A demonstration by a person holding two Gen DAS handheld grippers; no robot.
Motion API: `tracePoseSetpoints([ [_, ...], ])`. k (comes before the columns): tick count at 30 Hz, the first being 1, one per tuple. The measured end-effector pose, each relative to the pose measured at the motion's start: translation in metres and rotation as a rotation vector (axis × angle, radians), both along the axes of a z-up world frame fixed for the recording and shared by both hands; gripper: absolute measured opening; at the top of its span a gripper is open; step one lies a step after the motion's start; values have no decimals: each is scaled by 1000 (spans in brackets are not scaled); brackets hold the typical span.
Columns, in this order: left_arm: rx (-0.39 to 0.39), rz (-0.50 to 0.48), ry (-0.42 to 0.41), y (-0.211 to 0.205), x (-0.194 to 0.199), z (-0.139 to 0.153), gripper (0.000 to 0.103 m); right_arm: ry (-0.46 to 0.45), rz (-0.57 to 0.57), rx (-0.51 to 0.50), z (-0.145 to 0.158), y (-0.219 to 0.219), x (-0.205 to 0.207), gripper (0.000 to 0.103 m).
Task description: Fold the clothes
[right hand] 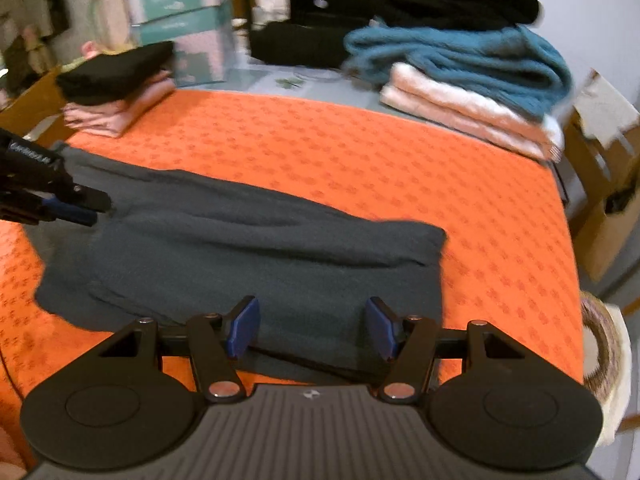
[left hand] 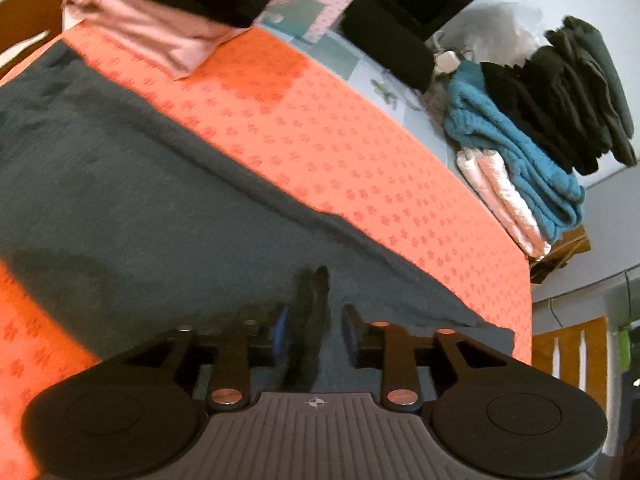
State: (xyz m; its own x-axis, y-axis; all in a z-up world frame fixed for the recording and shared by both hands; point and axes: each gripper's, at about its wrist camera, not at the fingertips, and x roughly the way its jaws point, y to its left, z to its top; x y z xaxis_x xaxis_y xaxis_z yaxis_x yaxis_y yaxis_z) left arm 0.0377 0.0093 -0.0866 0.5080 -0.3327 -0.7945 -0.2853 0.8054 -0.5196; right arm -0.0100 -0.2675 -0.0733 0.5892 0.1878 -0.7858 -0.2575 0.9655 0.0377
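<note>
Dark grey garment spread on the orange cloth, both tongs at its edges.

The left gripper has a pinch of dark fabric standing up between its pads, which sit a little apart around the fold; in the right wrist view it shows at the garment's far left end. The right gripper hangs over the near edge with its blue pads spread wide, holding nothing. A pink and black folded pile sits at the back left corner, and a teal, pink and black stack at the back right.
</note>
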Motion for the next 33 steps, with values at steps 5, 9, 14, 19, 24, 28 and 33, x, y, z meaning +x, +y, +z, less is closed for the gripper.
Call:
tracePoseSetpoints([
  [5,2,40,42,11,-11,2,58,-28,207,11,8,40,-5,60],
  [9,-24,52,68,17,-14,1,63,-50,419,-16,13,83,-7,43],
  [14,-122,82,82,25,-18,-2,71,-98,641,-153,-1,136,-8,42],
  [19,-181,117,98,29,-22,-7,77,-76,720,-229,-21,160,-10,36],
  [24,-255,130,115,27,-21,-15,84,-108,681,-215,-18,159,-11,6],
  [28,-330,124,130,19,-15,-23,87,-141,618,-164,-3,145,-14,5],
  [33,-412,100,150,-3,2,-32,88,-185,600,-139,13,136,-21,5],
])
